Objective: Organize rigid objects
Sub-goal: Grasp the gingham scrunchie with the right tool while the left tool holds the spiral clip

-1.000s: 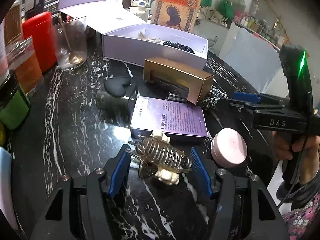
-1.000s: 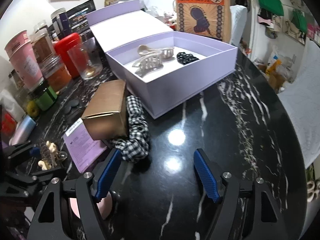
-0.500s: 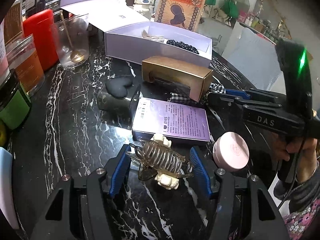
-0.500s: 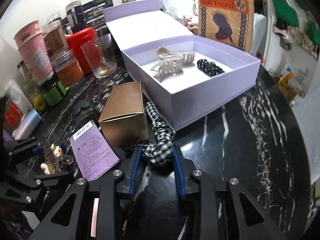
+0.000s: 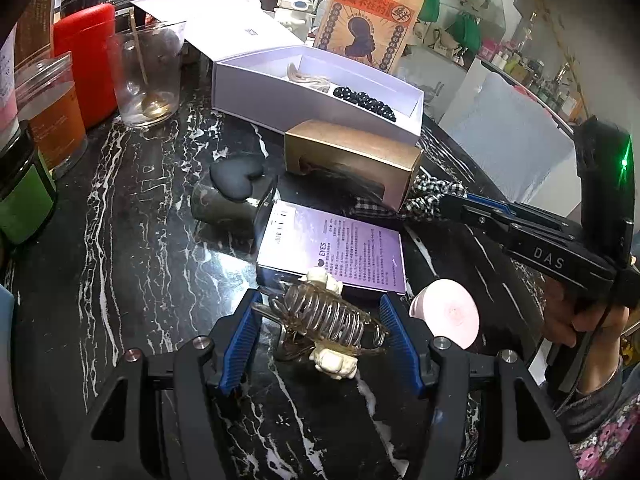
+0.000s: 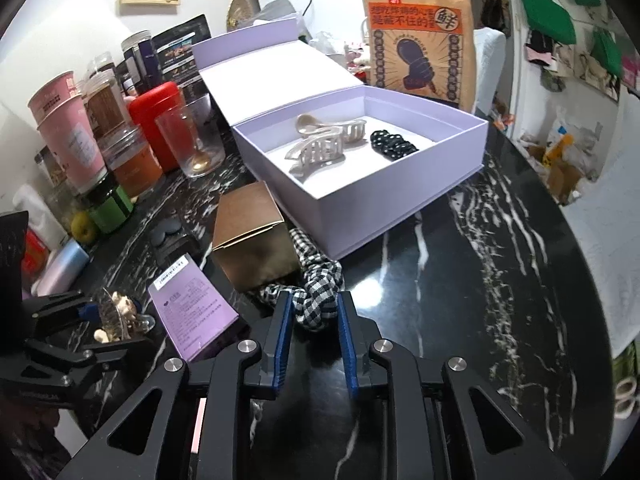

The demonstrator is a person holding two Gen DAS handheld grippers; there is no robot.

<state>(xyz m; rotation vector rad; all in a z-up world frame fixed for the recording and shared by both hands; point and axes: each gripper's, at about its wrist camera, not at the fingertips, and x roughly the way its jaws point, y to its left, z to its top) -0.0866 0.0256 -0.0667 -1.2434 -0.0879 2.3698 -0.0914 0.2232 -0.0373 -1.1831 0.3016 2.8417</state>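
My left gripper (image 5: 320, 328) is shut on a clear spiral hair claw (image 5: 326, 320) with cream ends, held just above the black marble table (image 5: 140, 272). My right gripper (image 6: 314, 316) is shut on a black-and-white checked scrunchie (image 6: 316, 284), which lies beside a gold box (image 6: 254, 236). The open lilac box (image 6: 360, 200) stands beyond, holding two beige hair claws (image 6: 320, 148) and a black beaded piece (image 6: 394, 144). In the left wrist view the right gripper (image 5: 448, 204) comes in from the right, onto the scrunchie (image 5: 432, 196).
A purple carton (image 5: 332, 248), a pink round compact (image 5: 446, 318) and a dark heart-shaped piece (image 5: 236, 176) lie near my left gripper. Jars, a red tin (image 6: 158, 124) and a glass (image 6: 196, 140) line the left. A paper bag (image 6: 420, 36) stands behind the lilac box.
My right gripper moved forward and left, and closed on the scrunchie. My left gripper kept its hold on the hair claw and shifted slightly.
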